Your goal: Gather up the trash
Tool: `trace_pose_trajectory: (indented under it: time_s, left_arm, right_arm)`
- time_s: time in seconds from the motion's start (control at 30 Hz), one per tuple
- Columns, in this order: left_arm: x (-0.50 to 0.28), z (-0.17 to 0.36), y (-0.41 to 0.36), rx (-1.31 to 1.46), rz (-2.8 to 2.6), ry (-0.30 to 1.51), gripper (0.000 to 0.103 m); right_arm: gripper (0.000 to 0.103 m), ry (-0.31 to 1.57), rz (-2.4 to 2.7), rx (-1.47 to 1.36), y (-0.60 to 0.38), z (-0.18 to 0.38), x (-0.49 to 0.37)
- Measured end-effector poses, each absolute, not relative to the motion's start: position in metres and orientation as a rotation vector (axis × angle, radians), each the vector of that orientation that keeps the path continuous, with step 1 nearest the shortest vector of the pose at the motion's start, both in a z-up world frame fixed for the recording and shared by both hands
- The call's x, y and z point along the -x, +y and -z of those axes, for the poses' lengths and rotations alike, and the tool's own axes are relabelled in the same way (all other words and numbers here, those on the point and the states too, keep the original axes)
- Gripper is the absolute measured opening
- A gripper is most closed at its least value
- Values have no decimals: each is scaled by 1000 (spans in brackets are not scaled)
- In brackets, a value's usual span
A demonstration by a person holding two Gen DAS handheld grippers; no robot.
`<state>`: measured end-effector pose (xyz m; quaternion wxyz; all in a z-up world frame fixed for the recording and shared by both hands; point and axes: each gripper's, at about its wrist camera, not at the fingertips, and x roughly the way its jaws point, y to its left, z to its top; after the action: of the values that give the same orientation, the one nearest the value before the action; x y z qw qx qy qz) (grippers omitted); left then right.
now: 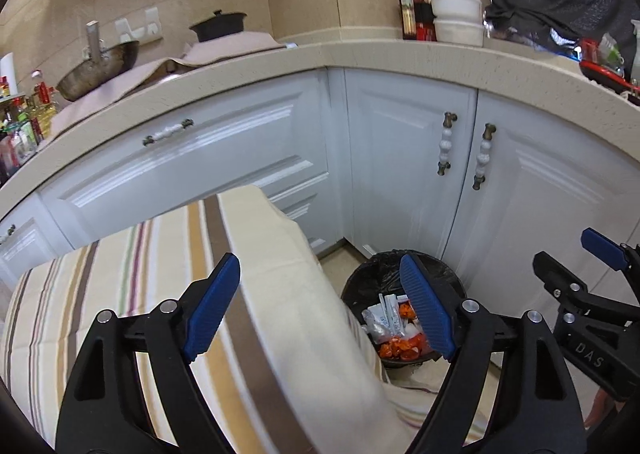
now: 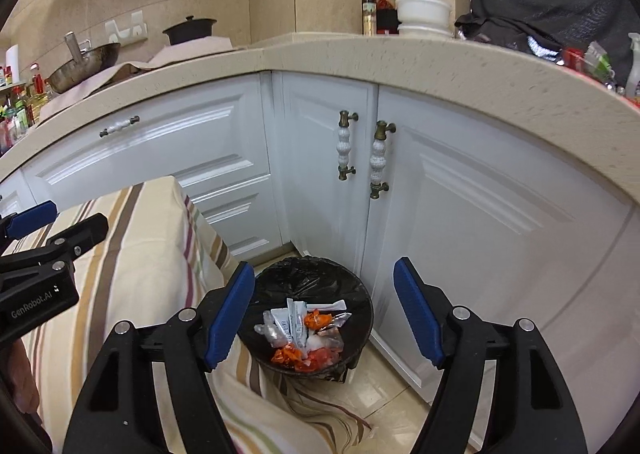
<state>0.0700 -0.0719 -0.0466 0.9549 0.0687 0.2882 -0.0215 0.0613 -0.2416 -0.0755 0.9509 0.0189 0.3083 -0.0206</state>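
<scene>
Bin (image 2: 362,296) holds wrappers (image 2: 304,334) | striped cloth (image 2: 132,254) beside it | left tongs (image 1: 320,310), right tongs (image 2: 324,314) spread, empty

Both cameras sit behind their own blue-padded fingers, looking forward and downward toward a kitchen corner. The left view hangs above the striped tablecloth (image 1: 132,274), with the bin (image 1: 404,318) ahead and right of the left gripper (image 1: 320,310). The right view is nearer the bin (image 2: 316,314), straight ahead of the right gripper (image 2: 326,314). Both share the bin, white cabinet doors (image 2: 332,174), countertop (image 1: 360,54) and each other's gripper at the frame edge.
</scene>
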Motion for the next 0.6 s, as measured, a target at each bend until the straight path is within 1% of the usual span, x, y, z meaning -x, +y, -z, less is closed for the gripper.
trace_pose_trajectory:
  time_s: [0.17,0.23,0.6]
  left_arm:
    - [-42,34,-57,-120,38,562,82]
    - [-33,31,-52,-115,39,555,86]
    - [15,11,-36,-84,66,499,88]
  right_arm:
    - [71,606,42,-27,-232,63,-36]
    - [72,593,45,-26,-229,57,-26]
    - [75,525,76,-20,-221,35,14]
